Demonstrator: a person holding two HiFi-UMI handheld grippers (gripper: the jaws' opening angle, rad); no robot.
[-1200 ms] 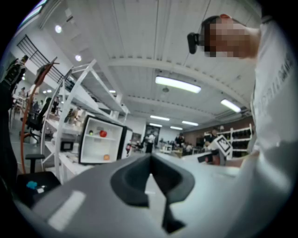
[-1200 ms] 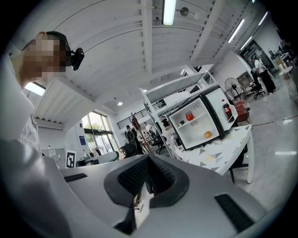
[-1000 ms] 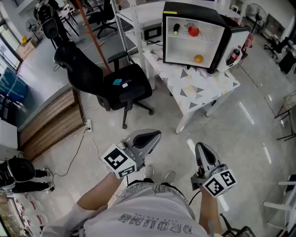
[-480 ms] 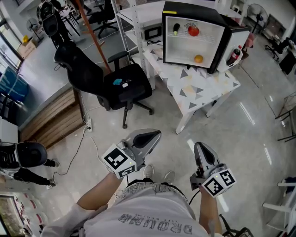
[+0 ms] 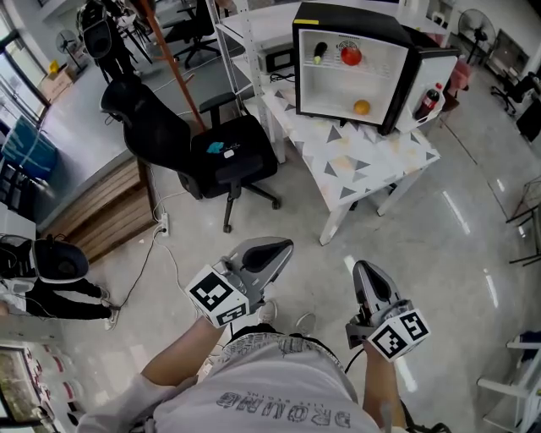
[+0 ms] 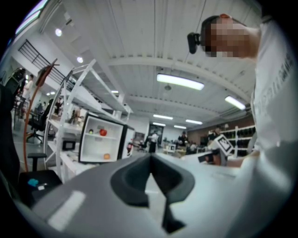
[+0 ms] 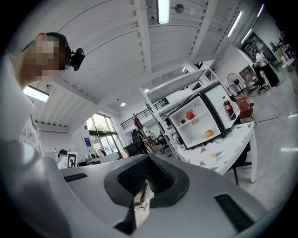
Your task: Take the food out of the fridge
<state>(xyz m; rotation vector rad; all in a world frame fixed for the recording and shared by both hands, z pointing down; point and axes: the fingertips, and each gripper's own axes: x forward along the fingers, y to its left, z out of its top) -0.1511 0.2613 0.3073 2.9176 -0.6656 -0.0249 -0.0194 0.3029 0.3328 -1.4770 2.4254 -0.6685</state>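
left gripper [image 5: 286,245]: jaws together, empty | right gripper [image 5: 362,269]: jaws together, empty | both pointing forward

Only lettering found: a row of large outlined capitals [image 5: 283,417] across the person's pale grey shirt [image 5: 279,372], upside down in the head view and cut off at the frame edge, so no word reads with certainty. The cubes on the left gripper [image 5: 283,246] and the right gripper [image 5: 365,267] carry black-and-white square code markers [image 5: 217,295], which are patterns only, with no characters. The red label on the dark bottle [image 5: 427,100] in the door of the black-cased, white-lined fridge [image 5: 355,14] and the small sticker [image 5: 347,41] at the top of its back wall are both too small to read.
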